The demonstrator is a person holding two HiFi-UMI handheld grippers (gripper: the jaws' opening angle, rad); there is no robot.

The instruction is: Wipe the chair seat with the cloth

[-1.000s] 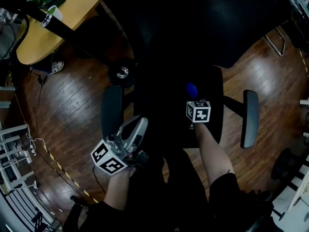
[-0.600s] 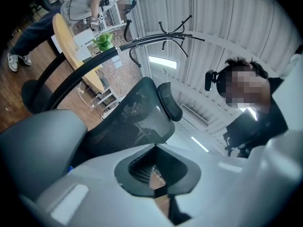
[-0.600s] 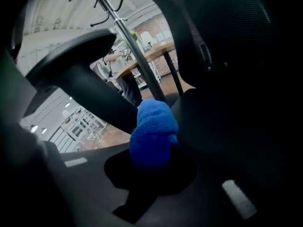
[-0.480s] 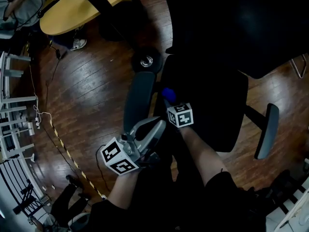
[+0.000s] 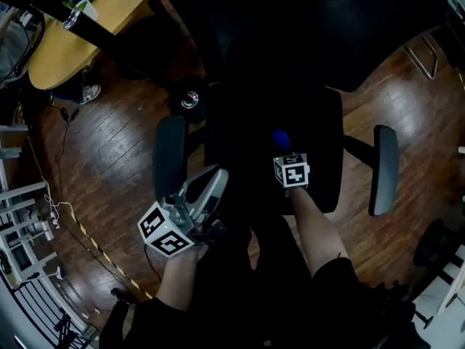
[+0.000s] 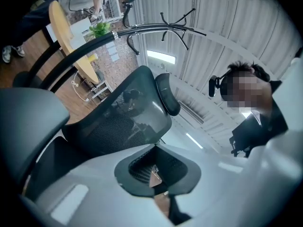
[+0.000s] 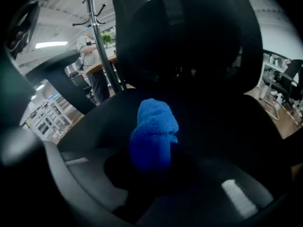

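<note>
The black chair seat (image 5: 240, 122) lies below both arms, the left tool (image 5: 209, 186) (jaws pressed together, nothing between them) off the seat's front-left corner, the right tool (image 5: 285, 151) over the seat's centre, clenching the bunched blue cloth (image 5: 280, 138).

We find no word, number, brand or sign that we can read in any view; the left marker cube (image 5: 166, 233) and the right marker cube (image 5: 291, 171) bear only black-and-white square patterns, not lettering.
</note>
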